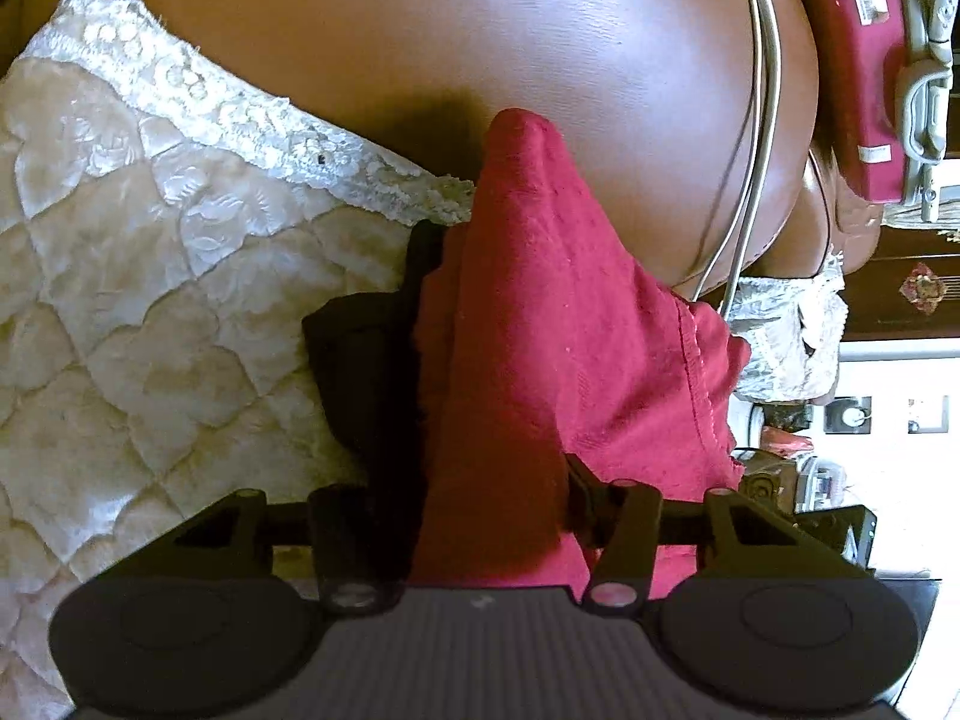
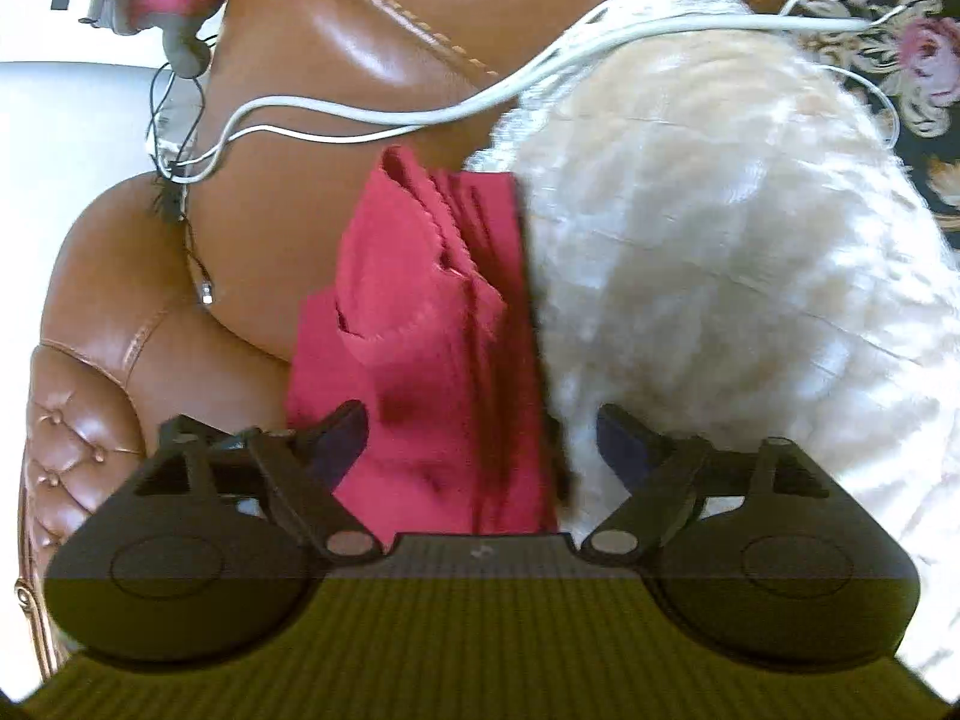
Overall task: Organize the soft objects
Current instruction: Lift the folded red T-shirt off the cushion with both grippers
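Observation:
A folded red cloth (image 1: 540,312) hangs against the brown leather sofa (image 1: 480,30), beside a white quilted cushion (image 1: 150,300). My left gripper (image 1: 480,330) is shut on the cloth. Its left finger (image 1: 360,372) shows black against the cushion, and the red fabric hides the other finger. In the right wrist view the same red cloth (image 2: 420,330) runs between the spread fingers of my right gripper (image 2: 483,429), which is open. The white cushion (image 2: 720,270) lies just right of the cloth, and a dark strip runs along the cloth's right edge.
White cables (image 2: 390,114) trail across the sofa back, and a thin black lead (image 2: 186,228) hangs by the tufted armrest (image 2: 78,420). A red and grey device (image 1: 870,72) sits beyond the sofa. A patterned carpet (image 2: 900,60) shows at the upper right.

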Motion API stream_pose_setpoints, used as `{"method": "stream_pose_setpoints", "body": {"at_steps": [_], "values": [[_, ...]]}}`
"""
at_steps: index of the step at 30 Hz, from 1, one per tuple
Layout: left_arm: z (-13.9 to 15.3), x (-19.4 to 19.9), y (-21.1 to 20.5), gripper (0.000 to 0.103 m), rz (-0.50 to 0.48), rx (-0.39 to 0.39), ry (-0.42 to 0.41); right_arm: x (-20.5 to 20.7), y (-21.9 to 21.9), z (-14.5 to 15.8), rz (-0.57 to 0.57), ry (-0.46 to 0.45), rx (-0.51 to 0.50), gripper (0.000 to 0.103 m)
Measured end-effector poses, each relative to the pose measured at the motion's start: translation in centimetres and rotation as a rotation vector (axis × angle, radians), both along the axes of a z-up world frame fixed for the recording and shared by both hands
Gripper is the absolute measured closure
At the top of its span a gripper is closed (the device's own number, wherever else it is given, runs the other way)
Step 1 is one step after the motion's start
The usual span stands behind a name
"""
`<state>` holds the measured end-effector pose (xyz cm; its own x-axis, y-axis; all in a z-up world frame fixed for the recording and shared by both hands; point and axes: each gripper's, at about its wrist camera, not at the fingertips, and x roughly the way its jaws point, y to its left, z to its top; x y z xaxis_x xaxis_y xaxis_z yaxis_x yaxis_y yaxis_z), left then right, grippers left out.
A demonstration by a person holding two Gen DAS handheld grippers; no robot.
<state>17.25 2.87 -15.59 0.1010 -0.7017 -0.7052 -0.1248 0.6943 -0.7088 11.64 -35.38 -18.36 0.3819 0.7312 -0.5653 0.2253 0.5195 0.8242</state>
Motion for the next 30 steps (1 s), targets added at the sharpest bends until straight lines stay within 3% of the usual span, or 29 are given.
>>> {"method": "stream_pose_setpoints", "body": {"at_steps": [2, 11, 13, 14, 15, 16, 19, 21, 30], "values": [[-0.2, 0.1, -0.3, 0.046, 0.000, -0.010, 0.006, 0.7, 0.7, 0.0, 0.017, -0.012, 0.007, 0.000], [-0.2, 0.1, -2.0, 0.045, 0.009, -0.014, -0.009, 2.3, 3.1, 0.7, 0.112, -0.042, -0.019, 0.000], [0.1, -0.1, -2.2, 0.045, 0.014, -0.008, -0.020, 2.3, 3.2, 0.8, 0.121, -0.039, -0.038, 0.007], [0.4, -0.4, -2.3, 0.046, 0.012, -0.002, -0.030, 2.2, 3.2, 0.8, 0.124, -0.037, -0.050, 0.019], [0.7, -0.6, -2.5, 0.047, 0.005, 0.008, -0.044, 2.1, 3.1, 0.7, 0.126, -0.035, -0.060, 0.039], [1.2, -0.8, -2.7, 0.048, 0.000, 0.019, -0.058, 1.9, 2.9, 0.5, 0.122, -0.029, -0.055, 0.045], [2.8, -1.6, -3.1, 0.056, 0.024, 0.063, -0.079, 0.8, 3.1, 1.0, 0.108, -0.055, -0.082, 0.047], [4.6, -2.2, -4.7, 0.059, 0.000, 0.140, -0.144, 0.1, 3.7, 2.2, 0.106, -0.091, -0.126, 0.049], [11.7, -7.2, -12.4, 0.061, -0.060, 0.341, -0.322, -5.0, 4.9, 8.4, 0.125, -0.238, -0.318, 0.050]]}}
